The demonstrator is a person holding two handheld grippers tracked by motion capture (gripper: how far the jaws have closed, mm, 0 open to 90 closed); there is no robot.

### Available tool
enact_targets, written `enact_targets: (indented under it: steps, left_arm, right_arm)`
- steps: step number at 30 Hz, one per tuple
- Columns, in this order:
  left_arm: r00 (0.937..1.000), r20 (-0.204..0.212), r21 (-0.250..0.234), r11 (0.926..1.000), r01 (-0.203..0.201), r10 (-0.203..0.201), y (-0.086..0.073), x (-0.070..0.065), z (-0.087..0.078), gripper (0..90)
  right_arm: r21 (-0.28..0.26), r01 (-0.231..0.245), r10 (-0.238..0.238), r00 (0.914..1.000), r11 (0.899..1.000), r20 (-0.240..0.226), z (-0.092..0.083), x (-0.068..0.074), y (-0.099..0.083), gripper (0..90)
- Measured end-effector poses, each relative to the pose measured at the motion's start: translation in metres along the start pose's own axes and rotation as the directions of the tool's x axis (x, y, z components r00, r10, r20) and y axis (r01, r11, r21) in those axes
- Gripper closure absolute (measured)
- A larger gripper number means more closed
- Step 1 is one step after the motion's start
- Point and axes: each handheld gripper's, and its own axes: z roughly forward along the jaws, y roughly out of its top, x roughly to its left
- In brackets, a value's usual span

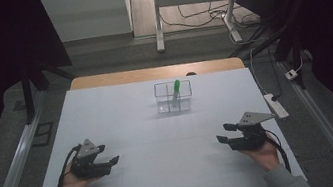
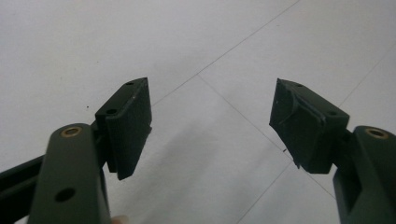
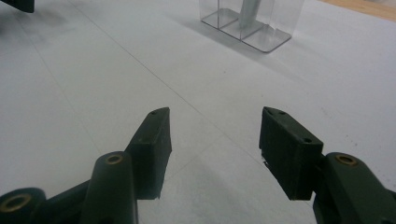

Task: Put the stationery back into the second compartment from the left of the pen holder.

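Table [image 1: 132,180]: white, bare near tongs | left tongs [image 1: 109,153], right tongs [image 1: 225,132]: released, nothing gripped | step: green marker [image 1: 176,91] seen parked in clear holder [image 1: 173,97] | next: likely a reach forward is required.

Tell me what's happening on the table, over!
Left gripper open, empty, low over white table. Right gripper open, empty. Green-capped marker upright in clear plastic divided box, far side. Nothing in the way. Over.

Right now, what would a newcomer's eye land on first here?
The green-capped marker standing in the clear divided holder at the far middle of the white table. Then the left gripper and right gripper, both open and empty, resting near the table's near corners.
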Motion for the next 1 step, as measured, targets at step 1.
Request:
enact_targets:
  steps: [1]
  left_arm:
    - [1.0,0.002,0.001,1.0,0.003,-0.003,0.0,0.0002,0.0003,29.2]
  right_arm:
    - [0.003,0.002,-0.002,1.0,1.0,-0.001,-0.0002,0.0,-0.0003,42.8]
